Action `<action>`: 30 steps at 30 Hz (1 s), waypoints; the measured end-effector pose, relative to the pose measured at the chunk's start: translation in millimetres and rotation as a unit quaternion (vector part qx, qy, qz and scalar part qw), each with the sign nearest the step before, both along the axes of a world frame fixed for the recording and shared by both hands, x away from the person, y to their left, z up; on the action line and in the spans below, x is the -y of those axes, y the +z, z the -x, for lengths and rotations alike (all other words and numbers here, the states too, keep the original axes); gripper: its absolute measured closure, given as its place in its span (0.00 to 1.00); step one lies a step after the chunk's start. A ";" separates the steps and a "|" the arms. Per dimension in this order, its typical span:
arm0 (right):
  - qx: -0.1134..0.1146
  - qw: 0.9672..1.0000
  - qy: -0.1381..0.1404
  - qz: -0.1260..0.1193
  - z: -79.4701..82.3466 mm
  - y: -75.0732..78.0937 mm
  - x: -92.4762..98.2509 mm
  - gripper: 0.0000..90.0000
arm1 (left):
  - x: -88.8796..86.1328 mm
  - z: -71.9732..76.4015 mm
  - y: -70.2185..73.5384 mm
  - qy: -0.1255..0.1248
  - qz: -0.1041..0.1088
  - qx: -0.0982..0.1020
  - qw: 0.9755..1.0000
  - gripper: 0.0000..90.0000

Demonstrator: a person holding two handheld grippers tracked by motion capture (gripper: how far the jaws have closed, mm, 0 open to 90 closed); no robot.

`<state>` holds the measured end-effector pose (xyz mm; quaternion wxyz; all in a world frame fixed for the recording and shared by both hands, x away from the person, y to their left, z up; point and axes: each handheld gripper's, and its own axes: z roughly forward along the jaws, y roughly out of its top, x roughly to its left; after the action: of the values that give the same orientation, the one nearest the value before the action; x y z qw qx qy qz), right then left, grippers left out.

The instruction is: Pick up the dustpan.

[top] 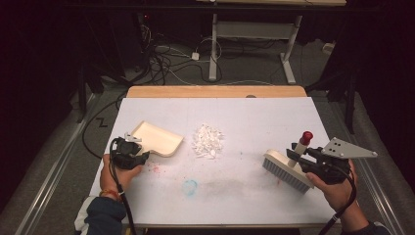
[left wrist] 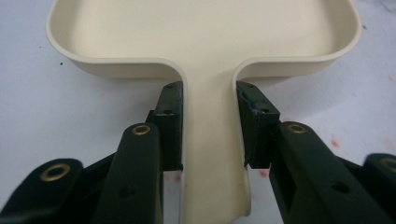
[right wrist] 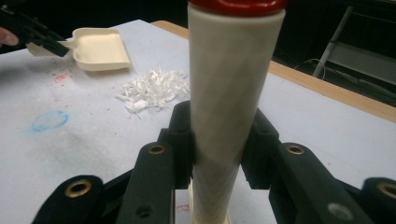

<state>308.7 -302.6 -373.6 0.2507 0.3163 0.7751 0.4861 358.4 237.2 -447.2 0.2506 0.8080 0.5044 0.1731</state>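
A cream dustpan [top: 157,138] lies on the white table at the left. My left gripper [top: 135,151] is shut on the dustpan's flat handle [left wrist: 208,140], one pad against each edge. A pile of white paper scraps [top: 208,141] sits at the table's middle, just right of the pan's mouth. At the right, my right gripper [top: 299,157] is shut on the upright cream handle [right wrist: 231,93] of a hand brush [top: 285,170]. The handle has a red cap [top: 307,135], and the bristles point down at the table. In the right gripper view the dustpan [right wrist: 100,49] and the scraps [right wrist: 156,88] lie farther off.
A blue smudge [top: 190,186] and faint red specks [top: 155,169] mark the white table cover [top: 254,117]. A wooden strip [top: 215,91] runs along the far edge. Beyond it stand a desk frame [top: 213,44] and loose cables [top: 166,58] on the dark floor.
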 end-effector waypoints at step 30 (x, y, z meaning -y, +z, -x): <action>-0.004 1.000 -0.014 -0.007 -5.1 -2.7 2.7 0.77 | 44.1 56.9 -0.1 -0.139 -0.007 -0.042 0.989 0.71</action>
<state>313.8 -305.3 -376.3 0.2525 0.3304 0.7682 0.4867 301.5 193.1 -447.4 0.2454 0.8786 0.3956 0.1061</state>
